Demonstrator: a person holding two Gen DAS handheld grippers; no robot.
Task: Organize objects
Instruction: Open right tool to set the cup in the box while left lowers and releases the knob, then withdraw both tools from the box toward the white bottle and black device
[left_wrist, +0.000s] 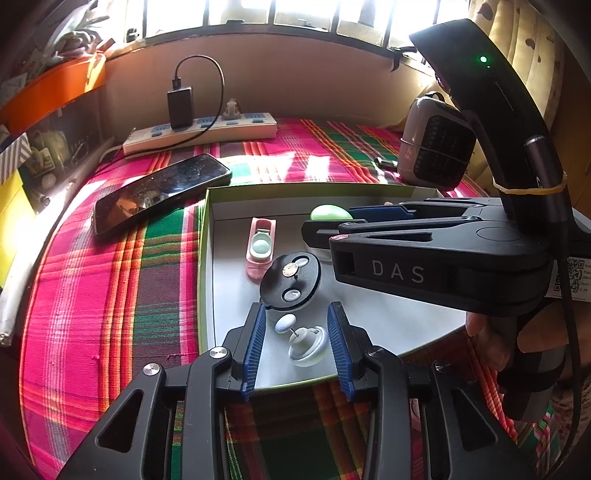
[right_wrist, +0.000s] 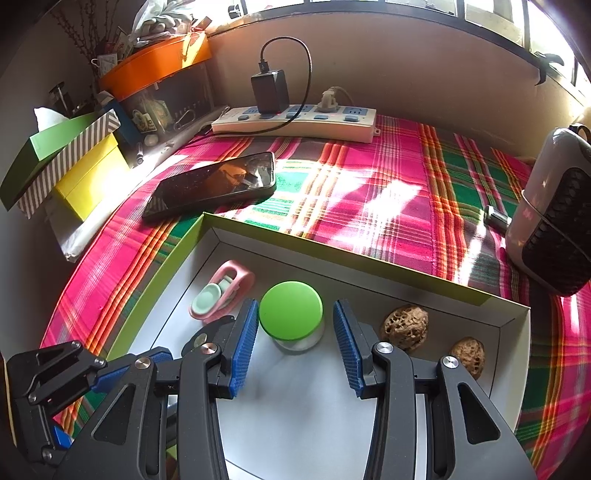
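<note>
Plaid-cloth surface (right_wrist: 388, 177) by window | shallow box (right_wrist: 369, 275): green-lid jar (right_wrist: 291, 310) betw right gripper (right_wrist: 295, 343) pads, not pinched | left gripper (left_wrist: 295, 339) open round white knob bit (left_wrist: 306, 345) | black disc (left_wrist: 290, 279), pink case (left_wrist: 261, 246) behind

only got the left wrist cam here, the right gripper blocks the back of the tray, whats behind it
Observer: The right gripper has its open jaws either side of a green-lidded jar, pads not touching it.
Operator: anything else in the tray on that side
Observer: Two brown walnuts lie by the tray's far wall, to the jar's right.
Operator: and past the phone on the left
Observer: A yellow box sits there with a green striped box tilted on top.
</note>
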